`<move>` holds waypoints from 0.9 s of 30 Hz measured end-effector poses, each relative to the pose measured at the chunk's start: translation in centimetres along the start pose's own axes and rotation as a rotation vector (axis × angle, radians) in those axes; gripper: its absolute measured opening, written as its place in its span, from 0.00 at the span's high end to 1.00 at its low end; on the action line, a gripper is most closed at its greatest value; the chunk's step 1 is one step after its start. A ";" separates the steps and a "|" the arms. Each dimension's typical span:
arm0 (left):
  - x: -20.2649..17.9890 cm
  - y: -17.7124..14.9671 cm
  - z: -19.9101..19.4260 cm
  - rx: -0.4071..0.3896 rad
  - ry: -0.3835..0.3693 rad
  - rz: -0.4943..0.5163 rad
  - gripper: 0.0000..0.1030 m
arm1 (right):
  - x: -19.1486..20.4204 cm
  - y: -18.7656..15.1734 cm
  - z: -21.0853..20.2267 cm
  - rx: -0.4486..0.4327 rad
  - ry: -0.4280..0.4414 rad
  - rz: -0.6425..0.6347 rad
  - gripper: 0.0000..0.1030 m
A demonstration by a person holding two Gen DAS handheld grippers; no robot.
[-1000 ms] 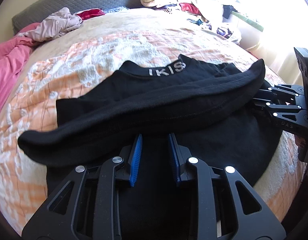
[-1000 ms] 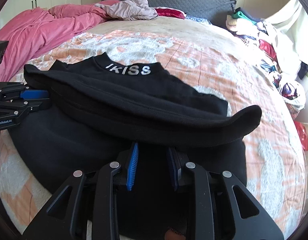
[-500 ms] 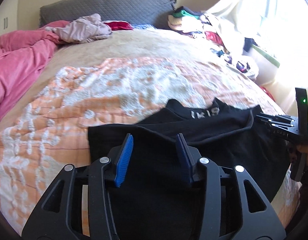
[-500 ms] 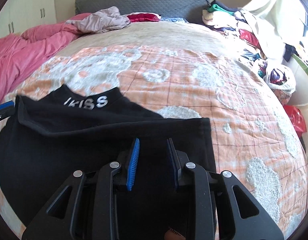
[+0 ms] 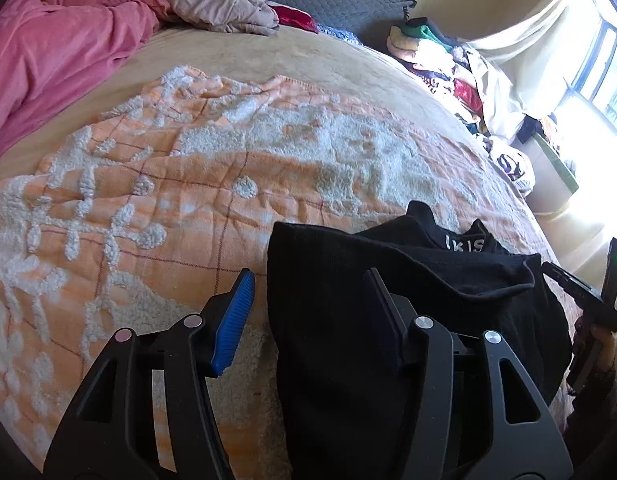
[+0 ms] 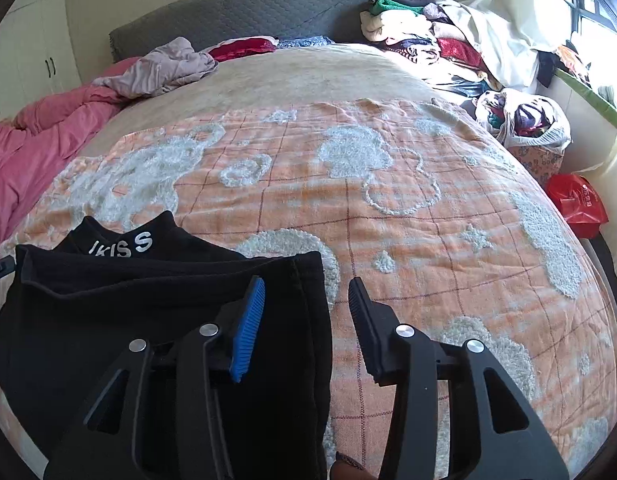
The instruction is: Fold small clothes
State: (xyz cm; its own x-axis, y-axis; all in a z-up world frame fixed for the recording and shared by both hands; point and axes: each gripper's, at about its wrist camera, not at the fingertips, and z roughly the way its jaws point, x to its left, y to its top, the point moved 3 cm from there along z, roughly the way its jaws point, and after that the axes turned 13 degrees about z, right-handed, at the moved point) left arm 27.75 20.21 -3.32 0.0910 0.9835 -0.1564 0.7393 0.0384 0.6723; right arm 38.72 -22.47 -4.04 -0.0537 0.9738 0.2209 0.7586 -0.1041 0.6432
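Note:
A black garment (image 5: 388,320) with white "IKISS" lettering (image 6: 120,246) lies folded flat on the orange and white blanket (image 5: 168,200). My left gripper (image 5: 308,300) hovers over the garment's left edge. Its jaws are opening, and the cloth edge lies below the gap with neither pad pressing it. Over the garment's right edge (image 6: 316,300) is my right gripper (image 6: 306,304). Its jaws are opening too, and nothing is pinched. The right gripper's body (image 5: 588,300) shows at the far right of the left wrist view.
A pink duvet (image 5: 48,48) and a mauve garment (image 6: 164,68) lie near the grey headboard (image 6: 248,12). Heaped clothes (image 6: 428,40), a white bag of laundry (image 6: 528,120) and a red bag (image 6: 576,204) sit by the bed's right side, near the window.
The raised fold of black cloth has been laid flat on the garment. Both grippers have let it go, widened their jaws and moved apart toward the garment's two side edges.

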 end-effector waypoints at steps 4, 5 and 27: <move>-0.9 -0.7 1.2 0.024 -0.003 0.035 0.64 | 0.5 -0.8 1.1 0.044 0.017 -0.036 0.59; -1.2 -0.7 1.3 0.024 0.016 0.057 0.69 | 0.7 -1.0 1.3 0.047 0.019 -0.046 0.67; -0.5 0.0 0.3 -0.041 0.124 0.047 0.97 | -1.0 0.3 0.6 -0.055 0.030 0.086 0.93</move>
State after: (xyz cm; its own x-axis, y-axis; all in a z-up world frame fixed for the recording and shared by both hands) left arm 27.87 19.62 -3.46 0.0404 0.9986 -0.0350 0.7077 -0.0039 0.7065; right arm 39.36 -23.36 -4.50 -0.0097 0.9545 0.2982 0.7246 -0.1988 0.6599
